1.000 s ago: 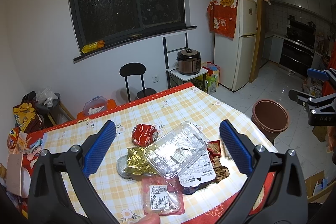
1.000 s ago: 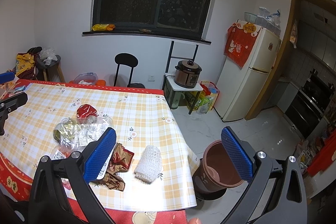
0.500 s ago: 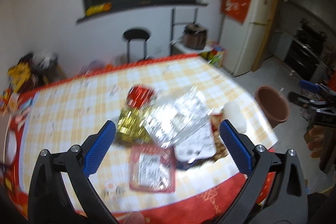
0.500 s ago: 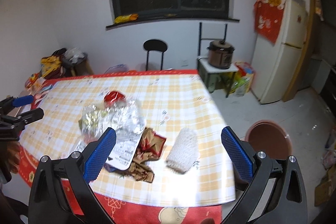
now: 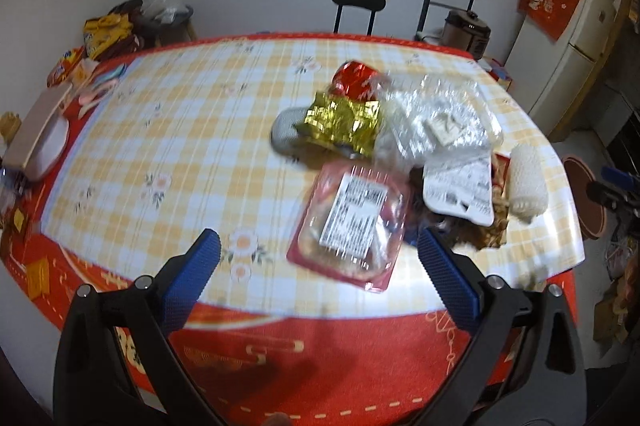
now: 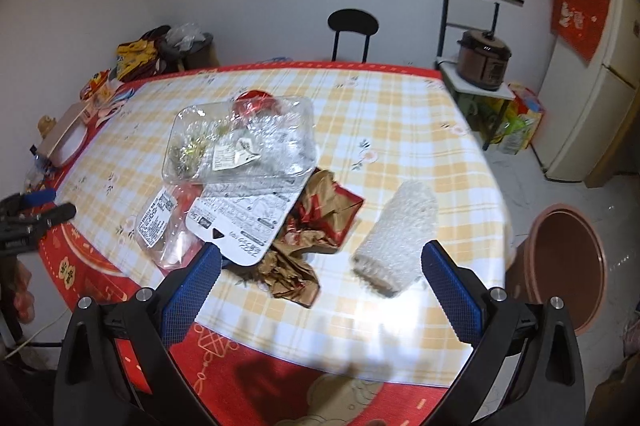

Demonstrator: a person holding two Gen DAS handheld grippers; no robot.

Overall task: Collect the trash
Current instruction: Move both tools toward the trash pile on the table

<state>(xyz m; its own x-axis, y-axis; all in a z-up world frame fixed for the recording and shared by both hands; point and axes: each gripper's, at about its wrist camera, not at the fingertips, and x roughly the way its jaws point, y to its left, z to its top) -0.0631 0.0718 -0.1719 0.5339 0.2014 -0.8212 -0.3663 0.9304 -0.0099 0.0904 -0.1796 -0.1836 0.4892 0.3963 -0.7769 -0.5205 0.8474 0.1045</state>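
Both jaws stand wide open and hold nothing. A second ago the left gripper looked out at the window and the room; now it has tipped down toward the yellow checked table. The right gripper has swung too, from the table edge and floor to over the trash. I think this means the picking up is just about to start, and no trash has been collected yet.

Going left to right in the left view: a white flat box sits at the far left edge, well away from the trash. Then comes the pile. A crumpled gold foil wrapper lies on a grey oval thing, with a shiny red wrapper just behind them. Nearest the left gripper is a pink clear meat pack with a white label. To its right a see-through plastic tray rests on a white printed card, with brown crumpled paper peeking out under it. A white foam net sleeve lies at the right edge of the table.

The see-through tray looks empty apart from a small paper tag, though it is blurry. A round brown bin stands on the floor right of the table. What I can see of its inside looks empty.
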